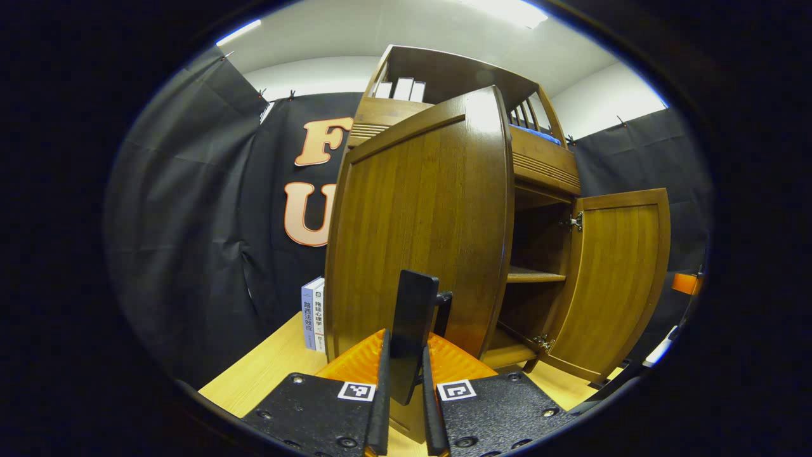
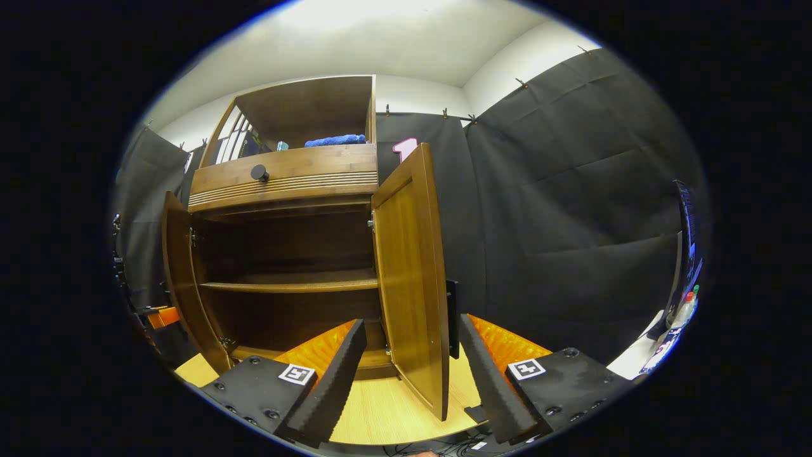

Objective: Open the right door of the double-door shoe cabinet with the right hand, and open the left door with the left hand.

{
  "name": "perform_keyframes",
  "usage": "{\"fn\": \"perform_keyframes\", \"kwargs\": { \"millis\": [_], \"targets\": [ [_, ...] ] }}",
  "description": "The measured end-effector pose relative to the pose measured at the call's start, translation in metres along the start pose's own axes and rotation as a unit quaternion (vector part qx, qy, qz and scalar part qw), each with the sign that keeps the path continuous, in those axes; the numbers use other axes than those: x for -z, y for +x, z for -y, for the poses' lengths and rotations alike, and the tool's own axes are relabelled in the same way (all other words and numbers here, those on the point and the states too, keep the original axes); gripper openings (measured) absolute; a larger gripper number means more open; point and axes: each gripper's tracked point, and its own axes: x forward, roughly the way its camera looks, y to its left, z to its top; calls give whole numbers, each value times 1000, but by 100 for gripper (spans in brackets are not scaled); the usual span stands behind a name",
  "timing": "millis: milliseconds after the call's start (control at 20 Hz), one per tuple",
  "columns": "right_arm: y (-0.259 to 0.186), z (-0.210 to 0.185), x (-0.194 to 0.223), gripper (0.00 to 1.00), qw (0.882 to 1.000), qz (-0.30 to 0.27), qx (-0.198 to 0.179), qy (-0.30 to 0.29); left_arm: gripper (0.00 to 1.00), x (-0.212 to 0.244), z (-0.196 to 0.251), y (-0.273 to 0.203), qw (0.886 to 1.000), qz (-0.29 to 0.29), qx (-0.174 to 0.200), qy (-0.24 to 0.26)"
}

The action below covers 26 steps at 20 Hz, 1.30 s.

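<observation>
At the cabinet's near front, left gripper (image 1: 406, 381) clamps the left door's handle (image 1: 412, 330), swinging it outward; right gripper (image 2: 411, 374) stands apart around the opened right door (image 2: 409, 285).

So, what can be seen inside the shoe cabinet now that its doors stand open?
Inside the shoe cabinet there is one bare wooden shelf and dark space above and below it. The right door covers the inner right edge.

Chinese titles on two book spines (image 1: 314, 314), illegible.
</observation>
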Motion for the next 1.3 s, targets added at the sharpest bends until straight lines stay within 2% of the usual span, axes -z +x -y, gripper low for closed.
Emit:
{"fn": "perform_keyframes", "kwargs": {
  "millis": [150,200,350,450,600,650,700,850,900,950,1000,1150,1200,1250,1300],
  "targets": [
    [-2,-5,1,95,1000,1,0,-3,22,-5,-22,-11,1000,10,-21,1],
    [-2,-9,1,95,1000,2,-3,-4,19,-7,-31,-15,999,14,-29,-2],
    [-2,-19,1,95,1000,3,-10,-8,18,-14,-52,-22,999,20,-43,-18],
    [-3,-25,3,95,1000,3,-16,-9,22,-18,-67,-24,998,27,-44,-21],
    [-3,-32,2,95,1000,1,-27,-6,6,-19,-89,-28,998,26,-45,-25],
    [-3,-33,1,95,1000,3,-29,-8,22,-22,-94,-29,998,28,-44,-30],
    [-3,-36,-1,95,1000,6,-29,-10,14,-23,-100,-30,998,30,-40,-30],
    [-4,-37,-2,95,999,6,-29,-12,14,-25,-105,-28,999,32,-6,-43],
    [-5,-37,-2,95,999,6,-29,-12,7,-24,-107,-28,998,33,3,-51],
    [-7,-35,-1,95,1000,5,-27,-13,8,-24,-110,-27,998,33,12,-54],
    [-7,-34,-1,95,1000,4,-26,-13,19,-24,-111,-26,998,34,22,-51],
    [-9,-33,2,95,1000,0,-26,-12,17,-25,-121,-26,998,36,39,-32],
    [-10,-34,2,100,1000,-2,-26,-12,20,-24,-126,-27,998,35,37,-26],
    [-10,-34,2,100,1000,-2,-27,-13,20,-25,-133,-27,999,35,29,-15],
    [-11,-35,2,95,999,-3,-28,-14,22,-25,-141,-29,999,35,17,1]
  ]
}}
